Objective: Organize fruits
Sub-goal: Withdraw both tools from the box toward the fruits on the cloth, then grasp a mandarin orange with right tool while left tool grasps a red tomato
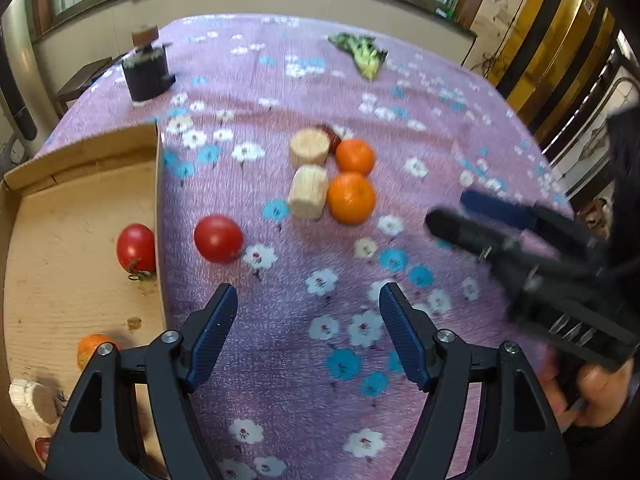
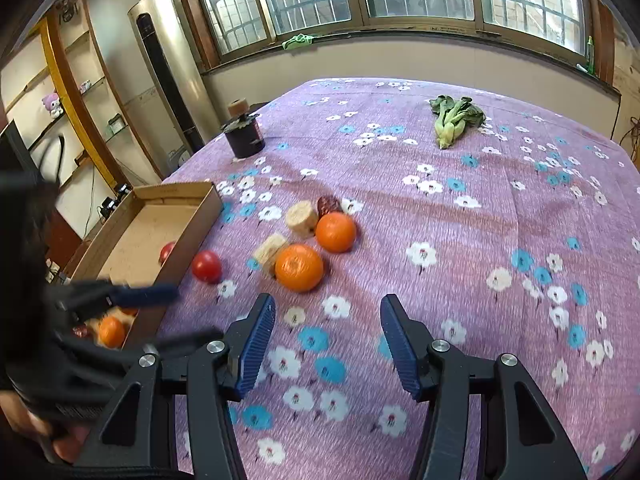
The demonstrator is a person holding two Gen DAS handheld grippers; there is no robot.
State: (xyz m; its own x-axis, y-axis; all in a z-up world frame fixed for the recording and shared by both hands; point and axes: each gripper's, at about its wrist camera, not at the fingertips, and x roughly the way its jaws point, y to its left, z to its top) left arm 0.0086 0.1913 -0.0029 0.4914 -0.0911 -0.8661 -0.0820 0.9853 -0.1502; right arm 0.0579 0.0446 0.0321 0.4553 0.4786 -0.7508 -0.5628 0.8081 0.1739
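Note:
A cardboard box (image 1: 80, 152) (image 2: 180, 194) sits at the table's left and holds a tomato (image 1: 136, 246), an orange (image 1: 90, 346) and a pale corn piece (image 1: 28, 398). On the purple floral cloth lie a loose tomato (image 1: 218, 238) (image 2: 206, 266), two oranges (image 1: 351, 197) (image 1: 355, 155) (image 2: 299, 267) (image 2: 336, 232), two corn pieces (image 1: 307, 192) (image 1: 309, 147) (image 2: 270, 251) (image 2: 302, 218) and a dark red fruit (image 2: 328, 205). My left gripper (image 1: 308, 292) is open and empty, just short of the loose tomato. My right gripper (image 2: 327, 306) is open and empty, near the closer orange; it also shows in the left wrist view (image 1: 460, 212).
A dark cylindrical container (image 1: 145, 72) (image 2: 244, 136) stands at the far left of the table. A bunch of green leafy vegetable (image 1: 362, 52) (image 2: 454, 118) lies at the far side. A tall air conditioner (image 2: 172, 68) and shelves stand beyond the table's left edge.

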